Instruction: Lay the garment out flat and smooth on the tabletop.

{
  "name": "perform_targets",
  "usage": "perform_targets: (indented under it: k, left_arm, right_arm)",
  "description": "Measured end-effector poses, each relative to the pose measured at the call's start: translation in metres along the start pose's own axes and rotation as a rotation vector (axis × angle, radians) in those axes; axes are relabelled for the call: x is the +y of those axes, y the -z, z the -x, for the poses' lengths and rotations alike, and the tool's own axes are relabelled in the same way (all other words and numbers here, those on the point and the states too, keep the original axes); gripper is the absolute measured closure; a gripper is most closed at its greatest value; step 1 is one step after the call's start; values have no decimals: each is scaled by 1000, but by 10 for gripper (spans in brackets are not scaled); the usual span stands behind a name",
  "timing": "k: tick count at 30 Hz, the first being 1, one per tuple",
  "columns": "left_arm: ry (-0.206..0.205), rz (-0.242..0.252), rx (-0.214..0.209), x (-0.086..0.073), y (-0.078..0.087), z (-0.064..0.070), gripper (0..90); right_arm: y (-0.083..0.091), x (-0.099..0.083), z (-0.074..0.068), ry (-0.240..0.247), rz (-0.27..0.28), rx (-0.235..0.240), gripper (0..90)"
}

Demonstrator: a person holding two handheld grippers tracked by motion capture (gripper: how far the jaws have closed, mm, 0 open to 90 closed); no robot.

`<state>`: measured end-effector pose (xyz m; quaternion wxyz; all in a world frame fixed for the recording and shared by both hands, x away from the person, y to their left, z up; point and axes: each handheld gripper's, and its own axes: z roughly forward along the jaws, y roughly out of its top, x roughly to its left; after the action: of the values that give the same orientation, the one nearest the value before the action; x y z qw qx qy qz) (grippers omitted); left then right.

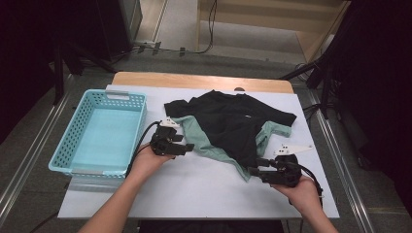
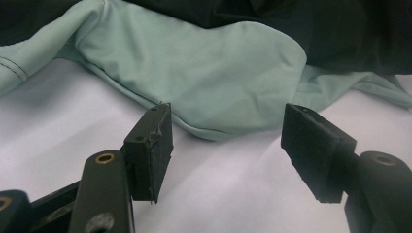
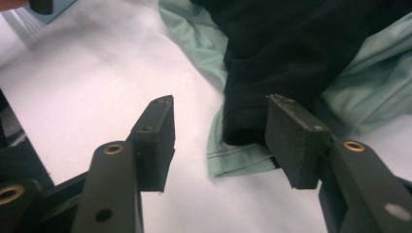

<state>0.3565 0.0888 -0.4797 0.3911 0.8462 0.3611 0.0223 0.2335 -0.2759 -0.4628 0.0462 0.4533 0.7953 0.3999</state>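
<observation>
On the bench's (image 1: 194, 189) white top, running left to right: turquoise plastic basket (image 1: 104, 133), bare inside, near the left edge. Just right of it, left claw (image 1: 187, 148), jaws spread wide with nothing between them, aimed at the rounded fold of the mint-green T-shirt (image 2: 204, 73) and just short of its hem. Centre stage: black T-shirt (image 1: 233, 121) crumpled over the mint one, covering most of it, so that green shows along the left edge, at the lower corner and as a sleeve at the right. Near the front right, right claw (image 1: 256, 171), likewise wide open and gripping nothing, one pad (image 3: 291, 138) close against the black hem (image 3: 243, 131) where it overlaps the green corner (image 3: 233, 158).

Risks, judged from this layout: closing the right claw here likely pinches both layers at once, dragging the black shirt along with the green one. On the left, a low approach could push the fold away across the slick top instead of catching it, or nip a single thin edge that slips free on lifting. Uneven pull between the two sides would bunch the cloth further.
</observation>
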Motion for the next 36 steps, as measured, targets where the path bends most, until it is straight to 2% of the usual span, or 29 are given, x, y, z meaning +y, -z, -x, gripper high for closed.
perform_targets:
  k: [6, 10, 14, 18, 25, 31, 36]
  left_arm:
    - [-35, -16, 4, 3, -4, 3, 297]
    - [-36, -21, -14, 3, -7, 4, 297]
    - [-42, -41, -3, 3, -11, 4, 321]
    - [-47, -51, 2, 1, -15, 4, 326]
    - [-47, -53, -7, 0, -18, 5, 342]
    - [-28, -44, -5, -1, -19, 2, 353]
    - [-21, -57, -4, -2, -21, 0, 352]
  right_arm:
    - [-2, -5, -3, 8, -10, -6, 399]
    - [-4, -9, -9, 27, -20, -1, 411]
    - [-7, -11, -14, 57, -24, 7, 435]
    - [-10, -12, -15, 52, -8, 14, 477]
    - [-18, -13, -17, 63, -21, 19, 495]
    - [-25, -15, -18, 78, -37, 16, 517]
    - [-34, -16, -16, 86, -67, -14, 540]
